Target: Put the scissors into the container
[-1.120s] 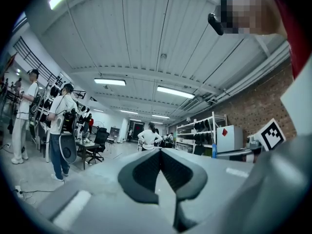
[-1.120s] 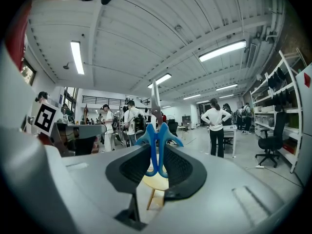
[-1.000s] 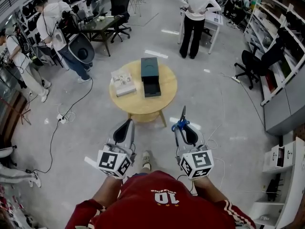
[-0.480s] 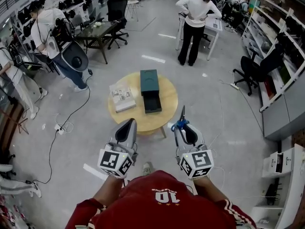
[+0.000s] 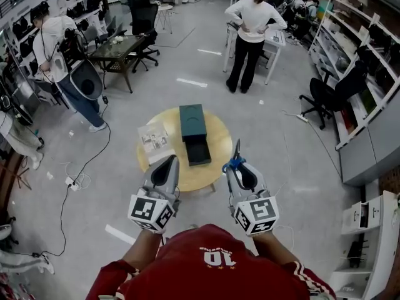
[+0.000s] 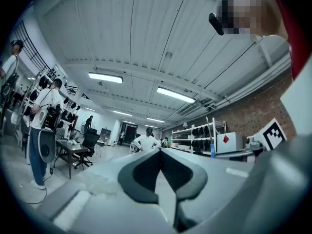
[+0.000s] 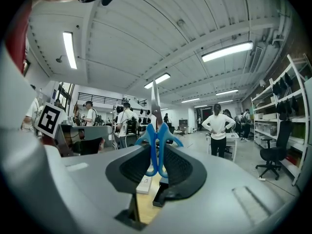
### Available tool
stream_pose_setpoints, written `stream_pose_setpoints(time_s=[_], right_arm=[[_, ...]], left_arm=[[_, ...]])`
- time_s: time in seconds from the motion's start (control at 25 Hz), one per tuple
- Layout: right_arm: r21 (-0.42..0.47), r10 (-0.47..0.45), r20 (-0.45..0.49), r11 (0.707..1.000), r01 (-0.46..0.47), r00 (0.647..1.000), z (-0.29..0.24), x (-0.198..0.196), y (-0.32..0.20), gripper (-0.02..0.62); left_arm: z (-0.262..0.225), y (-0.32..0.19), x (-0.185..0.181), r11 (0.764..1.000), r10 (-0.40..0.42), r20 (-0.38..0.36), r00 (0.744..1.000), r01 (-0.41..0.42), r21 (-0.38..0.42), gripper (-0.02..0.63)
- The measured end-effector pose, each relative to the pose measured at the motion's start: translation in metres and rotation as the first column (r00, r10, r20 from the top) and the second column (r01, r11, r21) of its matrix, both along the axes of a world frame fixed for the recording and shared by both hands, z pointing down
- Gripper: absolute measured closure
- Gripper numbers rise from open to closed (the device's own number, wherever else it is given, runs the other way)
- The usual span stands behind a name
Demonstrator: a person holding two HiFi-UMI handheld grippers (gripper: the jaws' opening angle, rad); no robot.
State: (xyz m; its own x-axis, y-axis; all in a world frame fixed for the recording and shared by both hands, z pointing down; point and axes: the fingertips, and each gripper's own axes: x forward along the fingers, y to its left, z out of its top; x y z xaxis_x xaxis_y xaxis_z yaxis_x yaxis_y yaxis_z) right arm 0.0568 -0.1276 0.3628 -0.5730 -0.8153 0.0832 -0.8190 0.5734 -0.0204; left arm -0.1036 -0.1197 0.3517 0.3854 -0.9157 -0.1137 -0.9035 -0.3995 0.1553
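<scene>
My right gripper (image 5: 240,170) is clamped on the blue handles of the scissors (image 5: 236,154), with the blade pointing to the far side, by the near right edge of the round table (image 5: 219,136). My left gripper (image 5: 169,162) is closed on nothing, by the near left of that rim. On the table the dark container (image 5: 192,120) sits at the far middle with its drawer (image 5: 199,150) pulled out toward me and a booklet (image 5: 154,140) just to its left. Bare floor (image 5: 281,167) runs all round the table, and a standing person (image 5: 252,24) is well beyond its far side.
</scene>
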Motion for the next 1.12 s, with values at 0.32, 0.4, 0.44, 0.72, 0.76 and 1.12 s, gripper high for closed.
stream_pose_setpoints(time_s=[0.32,0.4,0.44,0.72,0.76,1.12], right_arm=[[0.000,0.017,-0.022,1.000,-0.017,1.000,0.009,-0.030,-0.035,0.518],[0.002,0.023,-0.036,1.000,-0.023,0.999,0.010,-0.036,-0.041,0.518],[-0.001,0.024,-0.041,1.000,-0.024,0.999,0.010,-0.039,-0.044,0.518],[-0.005,0.020,-0.068,1.000,-0.021,0.998,0.013,-0.042,-0.052,0.518],[-0.007,0.018,-0.069,1.000,-0.018,0.997,0.014,-0.044,-0.053,0.518],[-0.025,-0.022,-0.058,0.999,0.021,0.998,0.026,-0.050,-0.067,0.518]], left_arm=[[0.016,-0.034,-0.024,0.999,0.049,0.002,0.999,-0.049,-0.016,0.604],[0.018,-0.041,-0.031,0.998,0.056,-0.002,0.998,-0.056,-0.017,0.604],[0.018,-0.044,-0.034,0.998,0.058,-0.006,0.998,-0.058,-0.017,0.604],[0.023,-0.049,-0.039,0.998,0.059,-0.033,0.998,-0.059,-0.019,0.604],[0.024,-0.049,-0.040,0.998,0.060,-0.039,0.997,-0.060,-0.017,0.604],[0.031,-0.060,-0.043,0.999,0.024,-0.029,0.999,-0.025,-0.032,0.604]])
